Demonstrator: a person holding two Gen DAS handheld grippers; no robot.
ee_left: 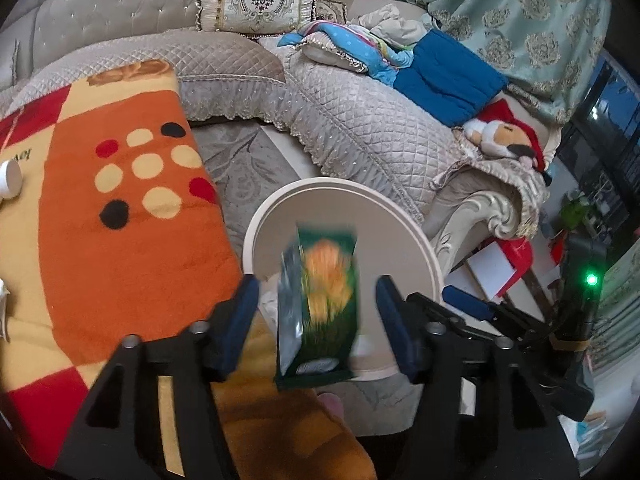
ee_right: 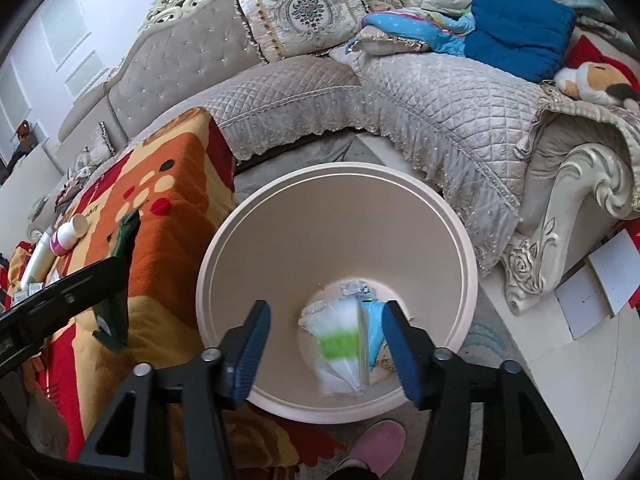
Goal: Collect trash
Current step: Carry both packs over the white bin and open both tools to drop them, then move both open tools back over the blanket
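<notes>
A cream round trash bin (ee_left: 420,236) stands on the floor below both grippers. My left gripper (ee_left: 316,284) is open above its rim. A blurred green snack bag (ee_left: 324,320) hangs loose between its blue pads and touches neither. My right gripper (ee_right: 326,308) is open over the bin (ee_right: 224,248). A blurred white and green wrapper (ee_right: 340,340) is in the gap between its pads, apart from both. Crumpled paper (ee_right: 356,288) lies at the bin's bottom. The right wrist view also shows the green snack bag (ee_right: 118,304) by the left gripper's arm.
An orange and red blanket (ee_left: 120,240) covers the surface left of the bin, with a white bottle (ee_right: 68,236) lying on it. A quilted beige sofa (ee_right: 440,120) curves behind with cushions, clothes and a plush toy. A pink slipper (ee_right: 376,444) is near the bin's front.
</notes>
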